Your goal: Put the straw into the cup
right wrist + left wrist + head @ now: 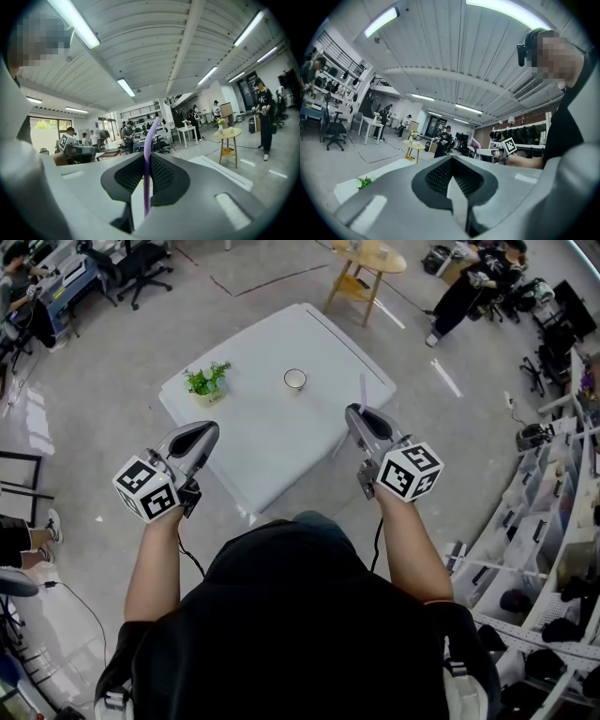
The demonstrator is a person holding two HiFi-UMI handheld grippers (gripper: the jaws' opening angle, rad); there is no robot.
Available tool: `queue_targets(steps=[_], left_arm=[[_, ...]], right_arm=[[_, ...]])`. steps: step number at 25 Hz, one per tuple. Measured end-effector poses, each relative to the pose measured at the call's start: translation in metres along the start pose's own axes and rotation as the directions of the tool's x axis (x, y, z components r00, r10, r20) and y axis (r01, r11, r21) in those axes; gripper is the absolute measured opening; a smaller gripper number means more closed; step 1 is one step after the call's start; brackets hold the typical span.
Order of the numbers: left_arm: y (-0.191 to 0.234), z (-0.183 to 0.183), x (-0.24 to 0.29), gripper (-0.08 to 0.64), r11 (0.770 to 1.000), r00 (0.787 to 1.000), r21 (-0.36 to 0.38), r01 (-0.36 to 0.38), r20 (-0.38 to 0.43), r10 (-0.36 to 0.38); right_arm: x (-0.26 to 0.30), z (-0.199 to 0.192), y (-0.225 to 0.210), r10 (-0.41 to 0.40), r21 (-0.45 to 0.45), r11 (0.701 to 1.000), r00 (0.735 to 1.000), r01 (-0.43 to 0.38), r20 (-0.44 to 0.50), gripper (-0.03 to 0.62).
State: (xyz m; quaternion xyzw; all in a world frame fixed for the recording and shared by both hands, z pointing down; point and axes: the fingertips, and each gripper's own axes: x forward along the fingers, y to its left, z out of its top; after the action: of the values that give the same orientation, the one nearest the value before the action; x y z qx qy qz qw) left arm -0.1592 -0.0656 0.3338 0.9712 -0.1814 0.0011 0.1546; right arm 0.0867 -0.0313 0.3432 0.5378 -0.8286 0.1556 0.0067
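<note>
Two grippers were held at the near side of the table point(281, 442) in the head view: your right gripper point(356, 414) pinched the purple straw point(363, 390) upright, and the cup point(295, 379) stood towards the far edge, ahead and left of the straw, nearer that hand than your left gripper point(206, 430). In the left gripper view, your jaws met with nothing between them. In the right gripper view, the jaws were closed on the straw point(147, 164), which rose straight up from them, and no cup showed.
</note>
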Motion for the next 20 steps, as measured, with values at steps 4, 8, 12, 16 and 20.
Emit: queue_targets(steps=[4,8,12,16,20], left_arm=[[-0.004,0.004,0.001,0.0,1.0,1.0,0.011,0.006,-0.008,-0.006],[-0.004,0.003,0.003,0.0,1.0,1.0,0.014,0.013,-0.013,-0.013],[0.001,0.004,0.008,0.0,1.0,1.0,0.017,0.011,-0.017,-0.011],[0.009,0.006,0.017,0.0,1.0,1.0,0.024,0.005,-0.018,-0.004],[0.017,0.004,0.027,0.0,1.0,1.0,0.028,0.0,-0.03,0.0]], right_arm=[[-0.002,0.008,-0.003,-0.008,-0.007,1.0,1.0,0.008,0.019,0.055],[-0.002,0.012,-0.007,-0.013,-0.001,1.0,0.999,0.013,0.031,0.055],[0.002,0.015,-0.013,-0.01,-0.001,1.0,0.999,0.01,0.032,0.055],[0.009,0.016,-0.023,-0.009,0.001,1.0,1.0,0.009,0.029,0.055],[0.022,0.017,-0.034,-0.003,0.003,1.0,1.0,0.003,0.023,0.055]])
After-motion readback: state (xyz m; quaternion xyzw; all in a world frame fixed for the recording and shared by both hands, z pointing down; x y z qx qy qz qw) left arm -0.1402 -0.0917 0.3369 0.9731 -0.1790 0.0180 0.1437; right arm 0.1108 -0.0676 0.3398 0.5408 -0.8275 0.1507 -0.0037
